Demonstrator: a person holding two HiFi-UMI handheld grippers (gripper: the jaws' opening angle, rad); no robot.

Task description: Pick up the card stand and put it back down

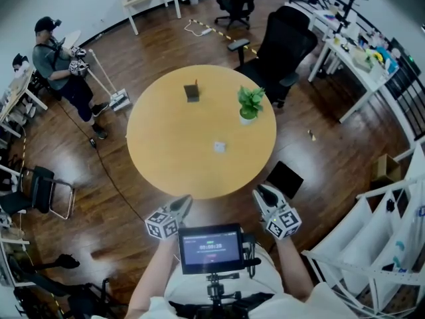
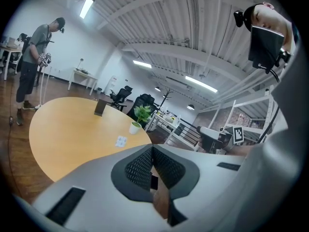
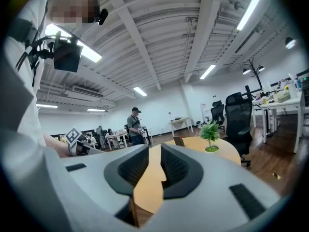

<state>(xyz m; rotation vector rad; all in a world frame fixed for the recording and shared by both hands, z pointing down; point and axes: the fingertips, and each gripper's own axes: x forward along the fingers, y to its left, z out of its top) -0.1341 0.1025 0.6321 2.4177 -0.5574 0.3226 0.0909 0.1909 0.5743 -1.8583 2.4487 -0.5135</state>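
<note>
The card stand (image 1: 192, 92) stands upright on the round desk (image 1: 166, 158). It is just left of the potted plant (image 1: 250, 104), on the half of the desk far from you. Neither claw touches it. Both are well apart from it, on your side of the plant and out past the desk's near edge, over the wooden floor (image 1: 119, 205).

Your left claw (image 1: 184, 203) sits to the near left of the plant. Its tips point up toward the desk edge, and they are pressed together with nothing between them. In the left gripper view the card stand (image 2: 100, 107) shows far off, to the left of the plant (image 2: 141, 114), well beyond the claw (image 2: 152, 148).

Your right claw (image 1: 262, 193) sits almost straight toward you from the plant. Its jaws are slightly spread and empty, and only the desk top shows through the gap. In the right gripper view the card stand (image 3: 179, 141) is a small dark shape just left of the plant (image 3: 210, 132), far past the claw (image 3: 154, 149).

Both of your forearms (image 1: 147, 271) reach forward from your body. They are roughly side by side, either side of the screen (image 1: 210, 248) at your chest. Each claw points ahead and slightly downward toward the desk. A small white card (image 1: 219, 147) lies flat on the desk on your side of the plant, between the plant and the claws.
</note>
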